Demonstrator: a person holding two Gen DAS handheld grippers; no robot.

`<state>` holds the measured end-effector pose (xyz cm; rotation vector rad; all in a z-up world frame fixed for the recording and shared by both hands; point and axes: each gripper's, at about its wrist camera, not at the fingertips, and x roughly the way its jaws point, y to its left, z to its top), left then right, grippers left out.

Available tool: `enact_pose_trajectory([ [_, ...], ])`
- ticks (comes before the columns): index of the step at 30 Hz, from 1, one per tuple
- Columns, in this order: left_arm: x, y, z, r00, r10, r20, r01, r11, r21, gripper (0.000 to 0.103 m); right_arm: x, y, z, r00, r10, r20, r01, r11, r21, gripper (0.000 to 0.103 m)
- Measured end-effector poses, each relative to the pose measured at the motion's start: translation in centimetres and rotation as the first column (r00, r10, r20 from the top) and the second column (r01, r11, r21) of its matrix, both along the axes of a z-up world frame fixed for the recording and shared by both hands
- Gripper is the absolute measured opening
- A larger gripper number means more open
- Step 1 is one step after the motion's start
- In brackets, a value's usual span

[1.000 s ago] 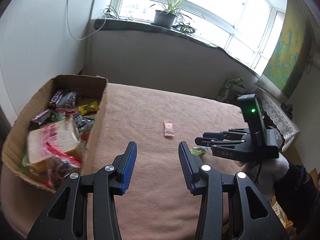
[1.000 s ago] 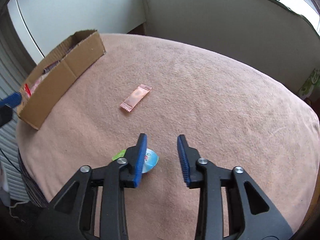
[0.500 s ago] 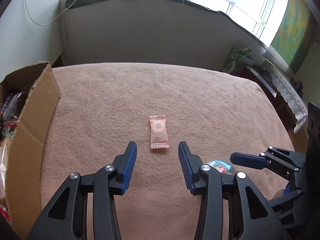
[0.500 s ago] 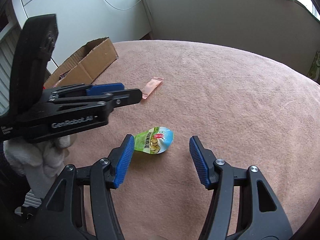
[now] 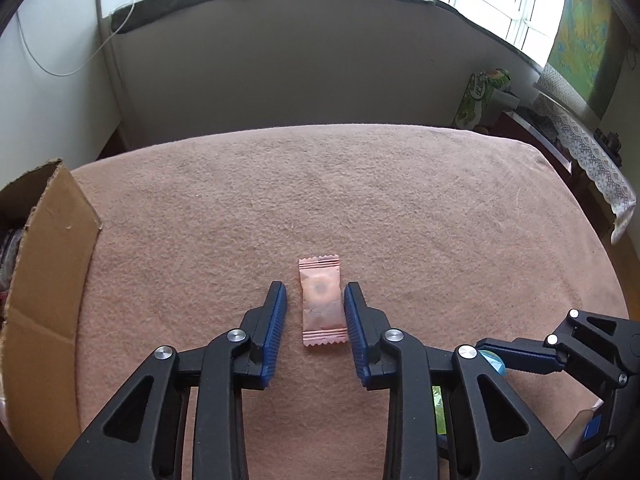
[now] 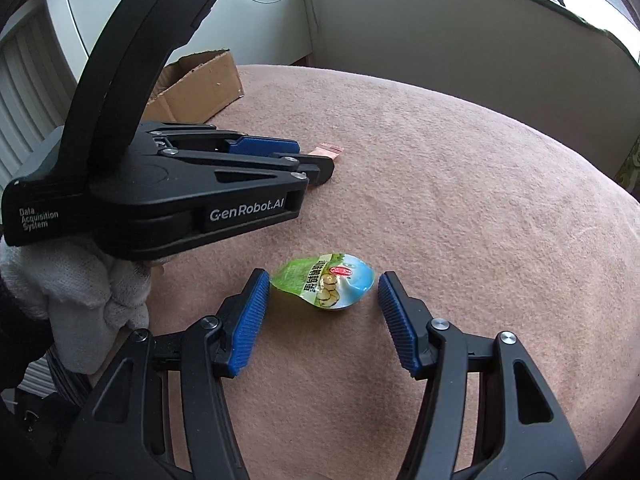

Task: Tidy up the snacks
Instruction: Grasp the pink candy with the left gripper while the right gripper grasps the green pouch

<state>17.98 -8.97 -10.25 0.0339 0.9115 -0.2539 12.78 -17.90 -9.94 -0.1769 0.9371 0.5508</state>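
L wrist view: the left gripper [image 5: 315, 312] is pointing down at the pink blanket [image 5: 320, 200] w/ the pink candy packet [image 5: 322, 305] lying flat between its blue pads. Its jaws have just been closing in; the R pad is sitting right at the packet's edge, the L pad is showing a thin strip of blanket beside it, so the grip isn't pressing yet & the packet is resting loose on the blanket. The cardboard box [image 5: 44, 280] is standing at the far L edge, well apart from the packet. At lower R the right gripper [image 5: 516, 354] is poking in sideways, a bit of blue-green showing by its tip. R wrist view: the right gripper [image 6: 322, 304] is straddling the green-and-blue snack pouch [image 6: 326, 286], jaws standing apart; they've just been widening, the L pad nearly touching the pouch's green corner, the R pad clear of it, nothing gripped. The left gripper [image 6: 316, 162] is crossing the upper L, held by a white-gloved hand [image 6: 76, 300], w/ the pink candy packet's [image 6: 329, 149] end peeking past its tip. The cardboard box [image 6: 200, 84] is sitting behind it, near the blanket's far L side.
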Motion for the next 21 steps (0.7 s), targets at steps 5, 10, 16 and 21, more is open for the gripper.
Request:
enact_pose_trajectory([
  [5,0.0,0.9,0.0,1.000,0.001,-0.002,-0.001,1.000,-0.016,0.018,0.0,0.4,0.0,1.000,-0.001,0.022,0.002,0.999,-0.035,0.053],
  [10,-0.6,1.3,0.2,1.000,0.009,-0.001,-0.009,1.000,-0.020,0.018,-0.2,-0.5,0.0,0.999,-0.024,0.024,0.024,1.000,-0.020,0.045],
  [16,-1.4,2.1,0.5,1.000,0.022,-0.005,-0.023,0.999,-0.043,0.018,-0.2,-1.1,-0.1,0.999,-0.051,0.013,0.051,0.999,0.013,0.040],
  [21,-2.8,3.0,0.9,1.000,0.030,0.001,-0.030,0.998,-0.062,0.018,-0.5,-1.7,-0.1,0.998,-0.069,-0.001,0.069,0.997,0.043,0.037],
])
